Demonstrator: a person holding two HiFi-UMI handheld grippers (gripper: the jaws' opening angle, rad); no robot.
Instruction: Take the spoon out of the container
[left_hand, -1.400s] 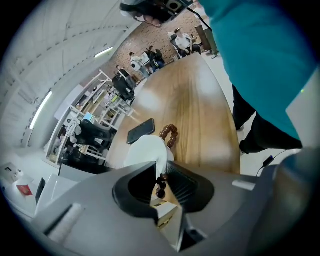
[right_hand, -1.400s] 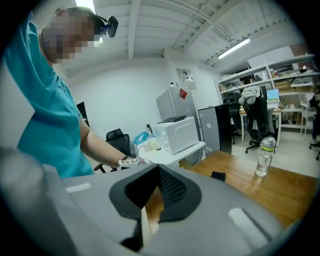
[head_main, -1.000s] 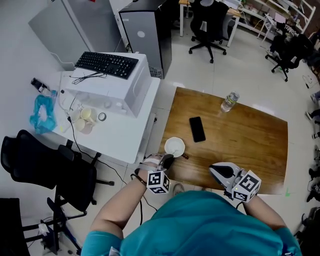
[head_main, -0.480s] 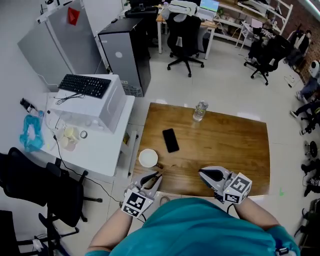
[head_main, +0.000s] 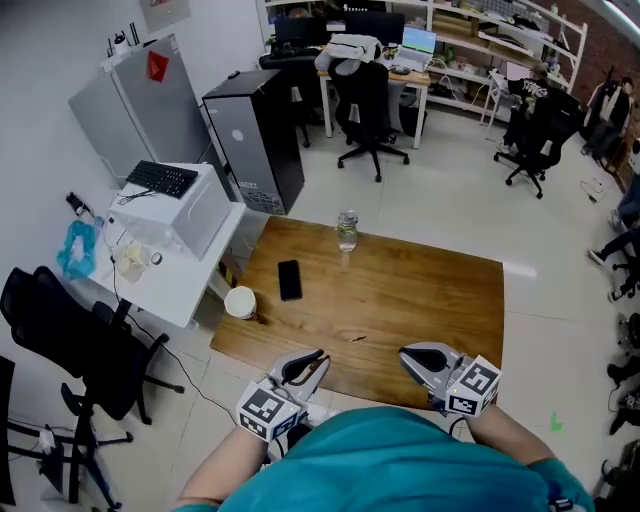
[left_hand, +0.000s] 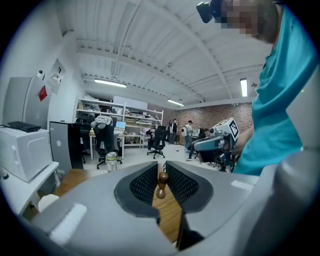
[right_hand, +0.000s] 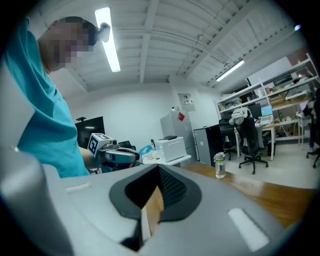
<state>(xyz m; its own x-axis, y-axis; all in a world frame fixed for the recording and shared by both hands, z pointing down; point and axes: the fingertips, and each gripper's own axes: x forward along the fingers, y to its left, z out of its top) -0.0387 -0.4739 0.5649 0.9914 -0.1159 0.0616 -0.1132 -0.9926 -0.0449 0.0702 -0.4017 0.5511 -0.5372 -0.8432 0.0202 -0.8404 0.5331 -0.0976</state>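
My left tongs (head_main: 316, 358) are clamped on the spoon (left_hand: 162, 183). Its brown, knobbed handle end shows between the pads, over the near edge of the worktop (head_main: 420, 290). My right tongs (head_main: 406, 353) are closed together with nothing between them, at the same near edge. The spoon is outside the white container (head_main: 240, 301), which stands farther off at the worktop's left edge. Beyond it lie a phone (head_main: 290, 279), then a bottle (head_main: 346, 230).

The person is wearing a teal shirt (head_main: 400, 460) and a small black camera (left_hand: 209, 10) on the head. The left tongs (head_main: 318, 358) and right tongs (head_main: 408, 354) are showing light grey shells, black mesh-textured pads (left_hand: 145, 184), and cubes (head_main: 265, 412) carrying black-and-white square markers.
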